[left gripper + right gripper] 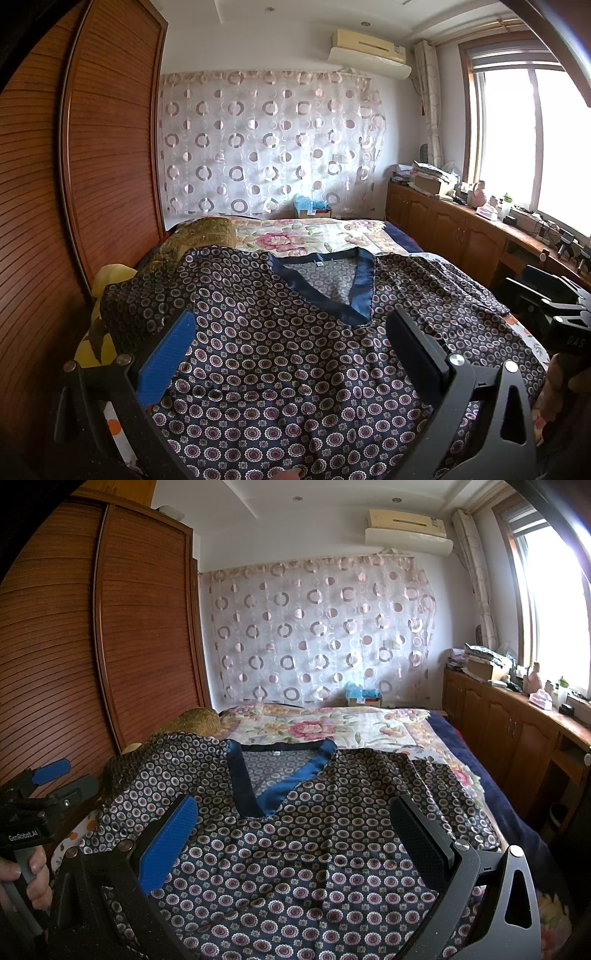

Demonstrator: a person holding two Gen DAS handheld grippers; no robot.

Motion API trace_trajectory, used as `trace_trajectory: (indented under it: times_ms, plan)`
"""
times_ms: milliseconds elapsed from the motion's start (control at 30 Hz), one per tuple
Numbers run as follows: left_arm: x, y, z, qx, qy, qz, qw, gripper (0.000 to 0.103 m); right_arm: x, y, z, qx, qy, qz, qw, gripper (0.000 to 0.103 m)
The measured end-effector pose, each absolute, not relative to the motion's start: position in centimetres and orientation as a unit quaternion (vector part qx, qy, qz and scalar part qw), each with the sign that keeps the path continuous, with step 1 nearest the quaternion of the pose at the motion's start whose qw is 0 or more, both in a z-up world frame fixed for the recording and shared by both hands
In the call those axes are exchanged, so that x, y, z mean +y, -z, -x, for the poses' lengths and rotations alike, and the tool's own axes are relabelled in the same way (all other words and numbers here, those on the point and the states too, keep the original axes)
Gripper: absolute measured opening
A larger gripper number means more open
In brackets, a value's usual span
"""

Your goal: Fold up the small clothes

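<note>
A dark navy top with a small flower print (pixel 280 354) lies spread flat on the bed, front up, its blue V-neck collar (pixel 360 291) pointing toward me. It also shows in the right wrist view (pixel 306 856), collar (pixel 277 794). My left gripper (pixel 291 339) is open and empty, hovering over the chest of the top. My right gripper (pixel 295 823) is open and empty, hovering over the same area. The right gripper shows at the right edge of the left view (pixel 557 314); the left gripper shows at the left edge of the right view (pixel 40 790).
The bed (pixel 332 232) has a floral cover, with a gold pillow (pixel 207 230) at its left. A wooden slatted wardrobe (pixel 74 166) stands on the left. Low wooden cabinets (pixel 454 229) with clutter run under the window on the right.
</note>
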State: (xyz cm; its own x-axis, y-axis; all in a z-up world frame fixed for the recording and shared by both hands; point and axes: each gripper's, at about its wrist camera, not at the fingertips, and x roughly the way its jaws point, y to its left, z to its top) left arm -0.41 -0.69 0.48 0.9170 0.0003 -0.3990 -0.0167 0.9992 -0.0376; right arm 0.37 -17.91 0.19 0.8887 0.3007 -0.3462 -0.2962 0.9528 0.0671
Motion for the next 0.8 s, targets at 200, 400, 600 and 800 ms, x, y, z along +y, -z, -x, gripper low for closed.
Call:
trace_trajectory:
  times_ms: [200, 400, 600, 800]
  plan:
    - [-0.8, -0.55, 0.49, 0.203, -0.004, 0.02, 0.979, 0.103, -17.9, -0.19, -0.38, 0.179, -0.154, -0.006, 0.972, 0.103]
    - [-0.68, -0.47, 0.4, 0.204, -0.004, 0.02, 0.979, 0.103, -17.92, -0.22, -0.35, 0.18, -0.154, -0.006, 0.972, 0.103]
    - [-0.69, -0.47, 0.42, 0.204, -0.004, 0.02, 0.979, 0.103, -17.9, -0.22, -0.2, 0.179, -0.155, -0.006, 0.971, 0.103]
    - [-0.66, -1.08, 0.55, 0.205, -0.005, 0.021, 0.979, 0.103, -17.87, -0.17, -0.33, 0.18, -0.157, -0.007, 0.971, 0.103]
